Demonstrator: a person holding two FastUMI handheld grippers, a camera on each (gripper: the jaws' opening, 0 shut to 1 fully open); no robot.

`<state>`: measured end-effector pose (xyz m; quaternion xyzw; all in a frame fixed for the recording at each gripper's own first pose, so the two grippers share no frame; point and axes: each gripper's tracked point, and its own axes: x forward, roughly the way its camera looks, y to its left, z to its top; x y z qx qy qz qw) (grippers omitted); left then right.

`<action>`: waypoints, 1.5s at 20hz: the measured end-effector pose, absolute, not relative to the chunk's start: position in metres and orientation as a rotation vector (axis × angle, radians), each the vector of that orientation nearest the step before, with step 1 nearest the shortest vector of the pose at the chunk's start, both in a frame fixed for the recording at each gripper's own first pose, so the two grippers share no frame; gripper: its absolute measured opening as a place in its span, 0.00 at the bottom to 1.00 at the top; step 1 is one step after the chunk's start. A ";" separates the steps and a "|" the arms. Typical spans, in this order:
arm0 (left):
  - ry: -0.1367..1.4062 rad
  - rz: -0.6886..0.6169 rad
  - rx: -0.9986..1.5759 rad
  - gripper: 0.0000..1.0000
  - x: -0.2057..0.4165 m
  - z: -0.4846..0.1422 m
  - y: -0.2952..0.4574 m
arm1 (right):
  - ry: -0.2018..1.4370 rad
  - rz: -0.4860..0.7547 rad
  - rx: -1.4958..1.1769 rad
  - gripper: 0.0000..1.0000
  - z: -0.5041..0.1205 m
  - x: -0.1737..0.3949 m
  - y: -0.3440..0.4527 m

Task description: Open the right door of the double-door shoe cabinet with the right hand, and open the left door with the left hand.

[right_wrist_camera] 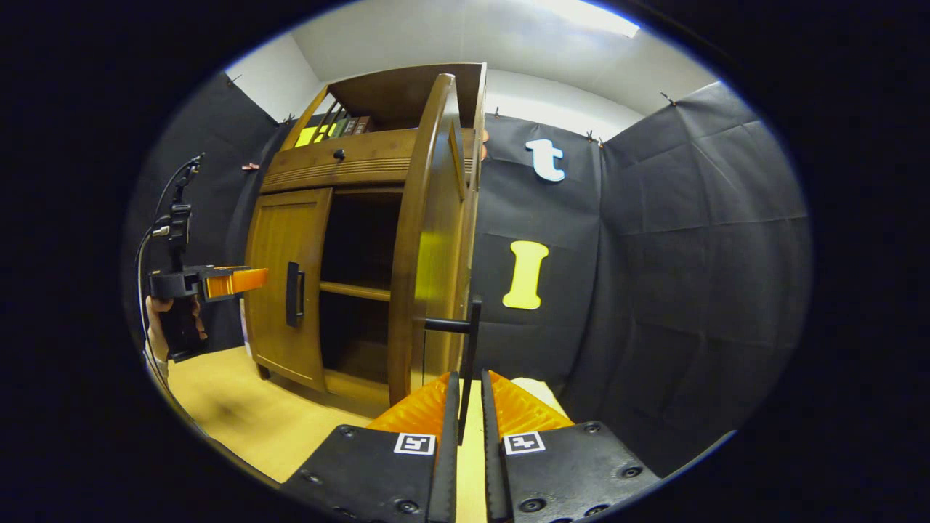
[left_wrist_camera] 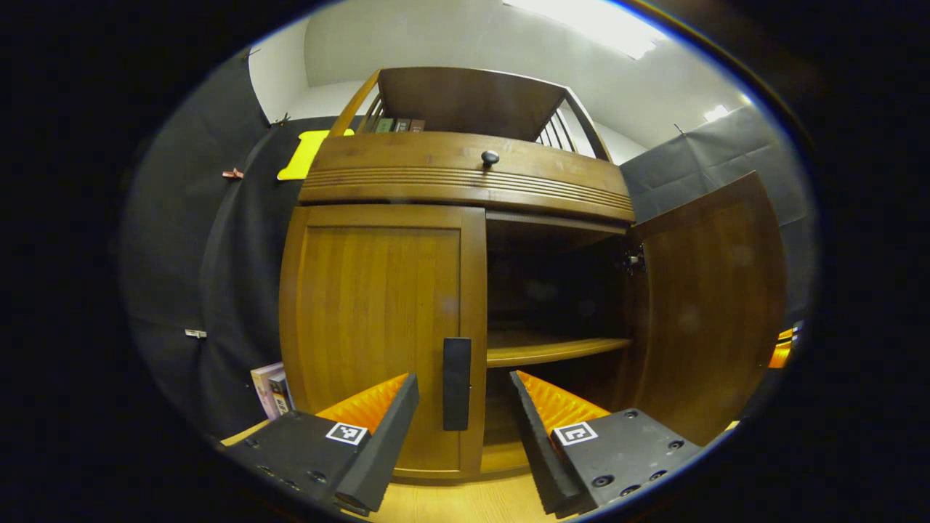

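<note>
Shoe cabinet: brown wood, centre of the left gripper view; left of centre in the right gripper view. It stands on a pale wooden floor.

Right door: swung wide open at the right of the left gripper view; seen nearly edge-on at the middle of the right gripper view.

Left door: closed, left of centre in the left gripper view.

Interior: dark, with one shelf across the opening, centre right of the left gripper view.

Drawer front: curved band above both doors, with a small round knob at upper centre of the left gripper view.

My left tool: bottom centre of the left gripper view, fingers spread wide apart, gripping nothing. The left door's handle, a dark upright bar, shows between them; whether either finger touches it I cannot tell. The same tool sits at the left edge of the right gripper view, a hand below it.

My right tool: bottom centre of the right gripper view, fingers drawn close on the right door's handle, the thin dark bar running down between them.

Books: lower left of the left gripper view, beside the cabinet.
</note>
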<state>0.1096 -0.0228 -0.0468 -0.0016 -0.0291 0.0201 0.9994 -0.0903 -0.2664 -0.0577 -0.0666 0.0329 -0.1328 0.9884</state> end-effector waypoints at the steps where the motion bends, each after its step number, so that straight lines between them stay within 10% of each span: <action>1: -0.058 0.027 -0.028 0.78 0.118 -0.051 -0.024 | 0.063 -0.282 -0.131 0.19 -0.055 -0.094 -0.274; 14: -0.022 0.037 -0.004 0.74 0.194 -0.083 -0.013 | -0.076 -0.350 -0.119 0.24 -0.011 -0.162 -0.273; 23: -0.038 0.068 -0.045 0.40 0.211 -0.087 -0.003 | -0.075 -0.385 -0.099 0.23 -0.006 -0.174 -0.273; 26: -0.025 0.057 -0.014 0.36 0.209 -0.087 -0.003 | -0.063 -0.392 -0.069 0.48 -0.008 -0.174 -0.275; 30: -0.005 0.044 -0.004 0.32 0.207 -0.090 -0.003 | -0.047 -0.395 -0.082 0.44 -0.014 -0.173 -0.273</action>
